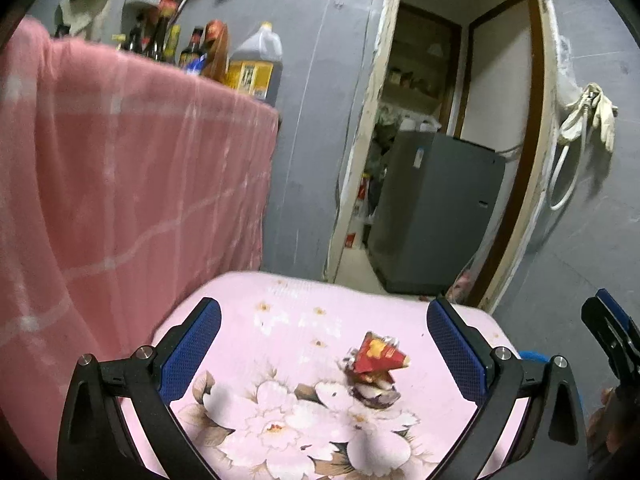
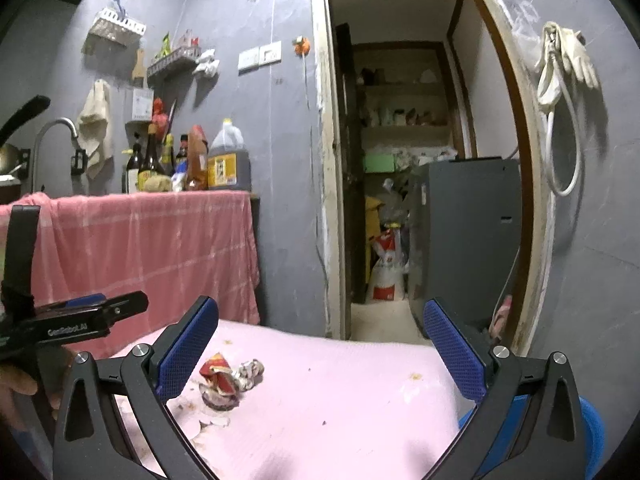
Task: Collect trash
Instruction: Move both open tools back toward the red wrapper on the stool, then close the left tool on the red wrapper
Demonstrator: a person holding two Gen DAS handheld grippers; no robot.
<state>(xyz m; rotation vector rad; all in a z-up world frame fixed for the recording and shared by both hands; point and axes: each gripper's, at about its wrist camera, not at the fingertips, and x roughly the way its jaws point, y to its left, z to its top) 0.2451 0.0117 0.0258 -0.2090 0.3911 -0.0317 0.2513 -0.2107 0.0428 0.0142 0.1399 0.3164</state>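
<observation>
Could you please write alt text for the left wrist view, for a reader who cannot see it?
The open left gripper hovers over a pink floral cloth where a crumpled red wrapper lies between its blue-padded fingers, untouched. Behind are a pink-draped counter with bottles and a doorway; the right gripper shows at the right edge.

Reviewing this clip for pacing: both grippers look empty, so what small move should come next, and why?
Probably ease the left gripper forward and down over the crumpled red wrapper. Its jaws are wide open, the wrapper lies loose on the pink floral cloth between them, and the right gripper sits further off.
</observation>
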